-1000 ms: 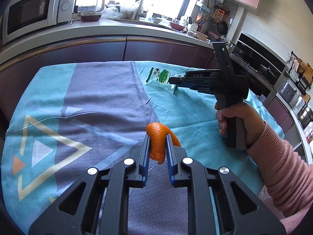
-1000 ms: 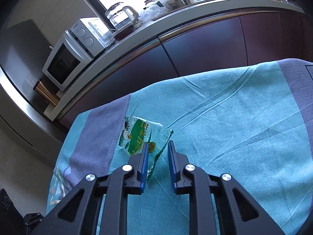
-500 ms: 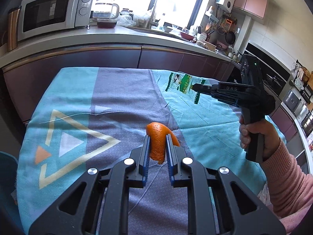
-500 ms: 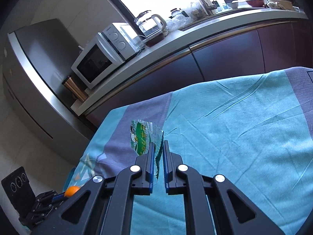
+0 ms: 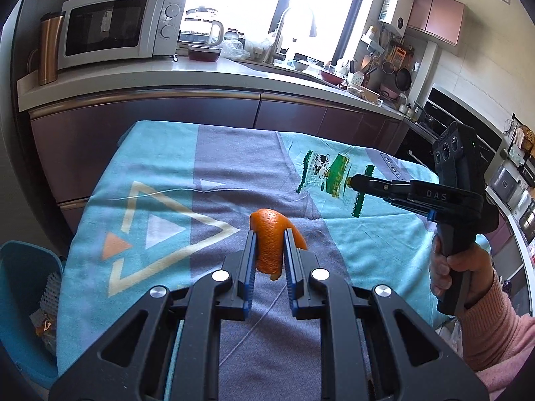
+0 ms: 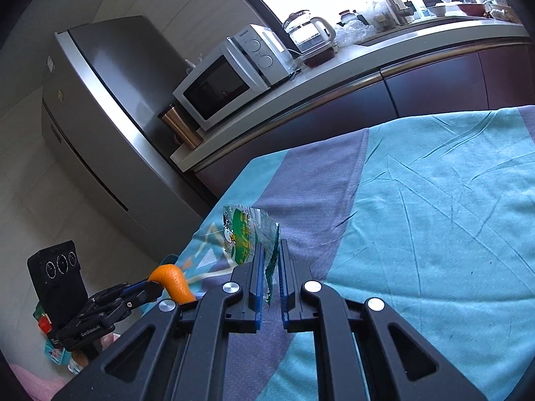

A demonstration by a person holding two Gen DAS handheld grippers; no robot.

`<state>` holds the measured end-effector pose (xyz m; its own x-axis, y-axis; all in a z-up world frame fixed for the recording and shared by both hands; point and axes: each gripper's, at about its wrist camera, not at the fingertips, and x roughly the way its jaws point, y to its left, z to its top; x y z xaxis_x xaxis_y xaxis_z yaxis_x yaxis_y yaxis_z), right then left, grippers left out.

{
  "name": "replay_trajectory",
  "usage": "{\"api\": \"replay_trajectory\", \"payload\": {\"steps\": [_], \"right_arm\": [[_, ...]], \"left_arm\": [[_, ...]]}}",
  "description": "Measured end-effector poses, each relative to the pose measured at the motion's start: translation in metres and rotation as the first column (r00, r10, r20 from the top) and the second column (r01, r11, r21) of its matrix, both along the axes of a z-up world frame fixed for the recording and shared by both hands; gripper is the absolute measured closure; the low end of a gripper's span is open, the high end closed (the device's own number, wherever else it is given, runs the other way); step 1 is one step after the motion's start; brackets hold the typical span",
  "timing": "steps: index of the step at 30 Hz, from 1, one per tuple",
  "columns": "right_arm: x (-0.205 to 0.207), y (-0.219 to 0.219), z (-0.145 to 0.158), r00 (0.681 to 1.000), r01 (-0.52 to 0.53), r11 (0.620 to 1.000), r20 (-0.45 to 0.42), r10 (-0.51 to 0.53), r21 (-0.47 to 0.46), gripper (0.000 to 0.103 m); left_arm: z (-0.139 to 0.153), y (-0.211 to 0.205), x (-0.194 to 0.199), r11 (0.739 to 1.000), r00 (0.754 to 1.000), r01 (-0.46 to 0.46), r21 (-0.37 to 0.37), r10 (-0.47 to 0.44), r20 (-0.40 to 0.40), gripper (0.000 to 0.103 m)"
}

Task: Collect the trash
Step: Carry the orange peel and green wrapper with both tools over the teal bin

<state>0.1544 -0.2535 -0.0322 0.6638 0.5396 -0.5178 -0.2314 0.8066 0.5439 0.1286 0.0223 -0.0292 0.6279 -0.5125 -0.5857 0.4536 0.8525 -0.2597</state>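
Peel (image 5: pixel 269 240), orange, sits clamped between the blue pads of the left gripper (image 5: pixel 270 254), held clear above the cloth (image 5: pixel 214 167); its curled top rises past the fingertips and its lower end hangs below them. From the right wrist view the same peel (image 6: pixel 172 282) shows at lower left, pinched at the tip of the left gripper (image 6: pixel 152 289). Right gripper (image 6: pixel 269 267) is clenched on a clear wrapper (image 6: pixel 245 234) with green print and a cartoon figure; the wrapper stands up past the pads, off the cloth (image 6: pixel 434 200). In the left wrist view the right gripper (image 5: pixel 351 182) reaches in from the right, gripped by a hand (image 5: pixel 458 274) in a pink sleeve, with the wrapper (image 5: pixel 329 175) hanging from its tip over the teal part of the cloth. Teal bin (image 5: pixel 20 300) stands at the lower left edge beside the table, with white foam netting and other scraps inside. Microwave (image 5: pixel 117 26), kettle (image 5: pixel 200 31) and a copper tumbler (image 5: pixel 50 53) stand on the counter behind the table.
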Motion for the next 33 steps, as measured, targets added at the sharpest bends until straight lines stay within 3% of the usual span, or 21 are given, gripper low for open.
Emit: {"api": "replay_trajectory", "payload": {"steps": [16,33], "right_arm": [[-0.021,0.07,-0.004,0.993,-0.115,0.993,0.006,0.115,-0.009,0.096],[-0.022,0.113,-0.006,0.982,-0.188,0.982,0.001,0.188,0.008,0.096]], "left_arm": [[-0.002,0.06,-0.026,0.996,0.997,-0.083,-0.036,0.083,0.0,0.087],[-0.003,0.108,-0.046,0.984,0.986,-0.164,-0.065,0.164,-0.008,0.087]]}}
